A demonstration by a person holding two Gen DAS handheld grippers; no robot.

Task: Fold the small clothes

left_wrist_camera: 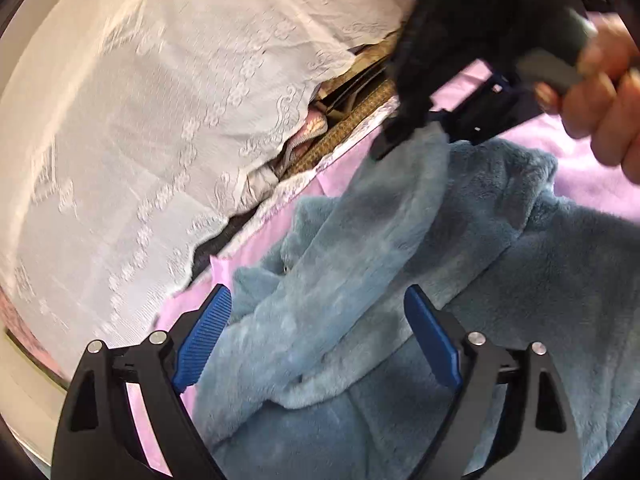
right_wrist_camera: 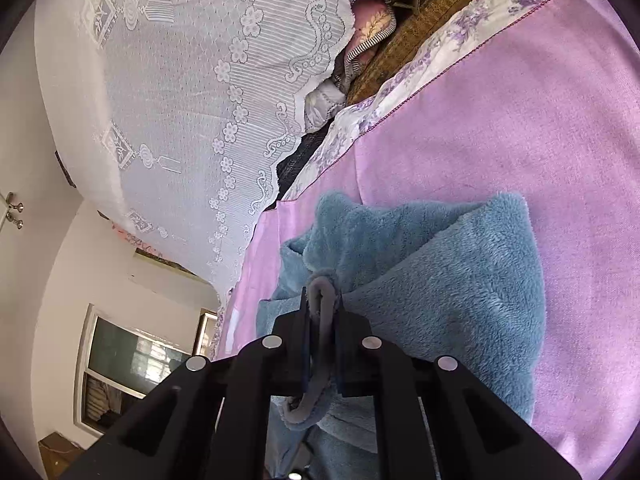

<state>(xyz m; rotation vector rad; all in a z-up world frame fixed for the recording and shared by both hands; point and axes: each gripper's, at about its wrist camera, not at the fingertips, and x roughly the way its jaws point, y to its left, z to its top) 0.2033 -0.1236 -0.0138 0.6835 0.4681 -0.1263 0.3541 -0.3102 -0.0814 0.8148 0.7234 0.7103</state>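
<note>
Left gripper [left_wrist_camera: 318, 328] wide open; right gripper [right_wrist_camera: 322, 312] pinching blue fleece [right_wrist_camera: 440, 280], pink sheet [right_wrist_camera: 500, 120].

One blue fleece garment [right_wrist_camera: 440, 280]; one pink sheet [right_wrist_camera: 520, 120]; perhaps one lace curtain [right_wrist_camera: 180, 100].

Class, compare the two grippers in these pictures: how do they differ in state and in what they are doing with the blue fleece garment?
The left gripper stands open, its blue pads apart; the right gripper is shut. The left gripper holns nothing, with the fleece garment lying loose beyond it; the right gripper pinches the garment's grey trimmed edge. Both are black and work over the pink sheet.
</note>
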